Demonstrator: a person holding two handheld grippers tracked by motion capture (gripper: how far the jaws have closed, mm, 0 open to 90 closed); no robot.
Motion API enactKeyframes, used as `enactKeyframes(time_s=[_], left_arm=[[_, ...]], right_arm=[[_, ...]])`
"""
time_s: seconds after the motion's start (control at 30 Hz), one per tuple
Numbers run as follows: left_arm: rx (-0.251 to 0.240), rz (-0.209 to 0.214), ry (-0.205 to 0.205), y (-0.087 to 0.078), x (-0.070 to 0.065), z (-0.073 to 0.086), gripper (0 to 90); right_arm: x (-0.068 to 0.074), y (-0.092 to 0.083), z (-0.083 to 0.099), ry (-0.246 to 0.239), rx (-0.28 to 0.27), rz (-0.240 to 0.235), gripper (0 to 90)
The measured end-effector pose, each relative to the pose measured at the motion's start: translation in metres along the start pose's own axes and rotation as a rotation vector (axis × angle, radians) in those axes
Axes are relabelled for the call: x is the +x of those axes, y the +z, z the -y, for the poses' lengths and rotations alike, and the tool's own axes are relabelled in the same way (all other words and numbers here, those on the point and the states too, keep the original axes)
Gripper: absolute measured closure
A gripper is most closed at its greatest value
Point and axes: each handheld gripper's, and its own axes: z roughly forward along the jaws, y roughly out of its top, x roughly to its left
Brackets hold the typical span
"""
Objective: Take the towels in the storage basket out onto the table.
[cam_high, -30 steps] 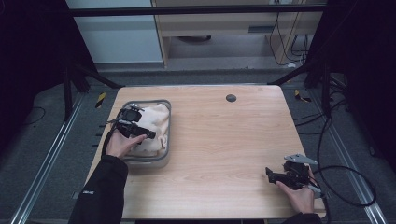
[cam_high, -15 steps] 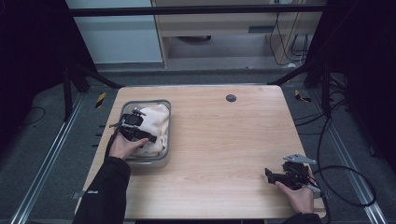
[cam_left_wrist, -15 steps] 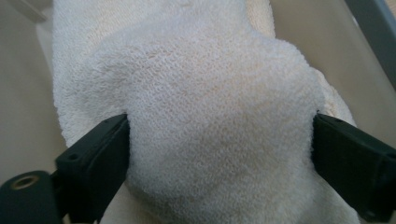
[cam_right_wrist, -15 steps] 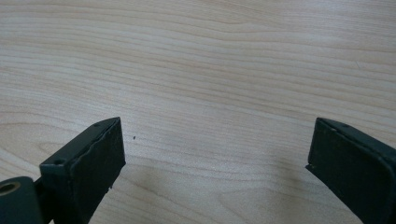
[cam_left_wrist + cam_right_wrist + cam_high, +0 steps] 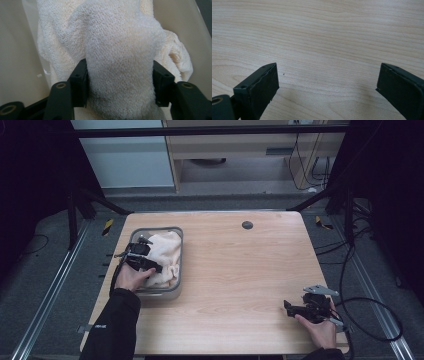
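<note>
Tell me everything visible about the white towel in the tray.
The towel is cream-white terry cloth with a looped pile, crumpled in loose folds rather than laid flat. It lies inside the grey tray at the table's left side, filling most of it. The left tongs pinch a thick bunched fold between their black jaws; its edges spill against the tray's pale walls.

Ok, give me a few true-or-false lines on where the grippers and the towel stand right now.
1. The left gripper has its jaws on either side of a fold of the white towel. True.
2. The towel lies on the bare table. False: it sits in the grey tray.
3. The right gripper holds a towel. False: its jaws stand wide apart over bare wooden table.
4. The right gripper is at the table's near right corner. True.
5. The tray is on the table's right side. False: the left.
</note>
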Motion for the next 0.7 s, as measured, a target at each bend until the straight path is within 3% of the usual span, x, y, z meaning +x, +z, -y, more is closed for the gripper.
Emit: enactKeyframes(time_s=[0.13,0.33,0.47,0.7], left_arm=[[-0.019,-0.007,0.015,-0.005,-0.002,0.003,49.1],[-0.061,0.011,0.001,-0.018,0.003,0.008,52.1],[-0.104,0.025,-0.012,-0.033,0.006,0.011,53.1],[-0.172,0.024,0.005,-0.066,0.004,0.011,54.2]], right_arm=[[0.000,0.000,0.000,-0.001,-0.001,0.000,3.9],[0.000,0.000,0.000,0.000,0.000,0.001,3.9],[0.000,0.000,0.000,0.001,0.000,0.001,3.9],[0.000,0.000,0.000,-0.001,0.002,0.002,3.9]])
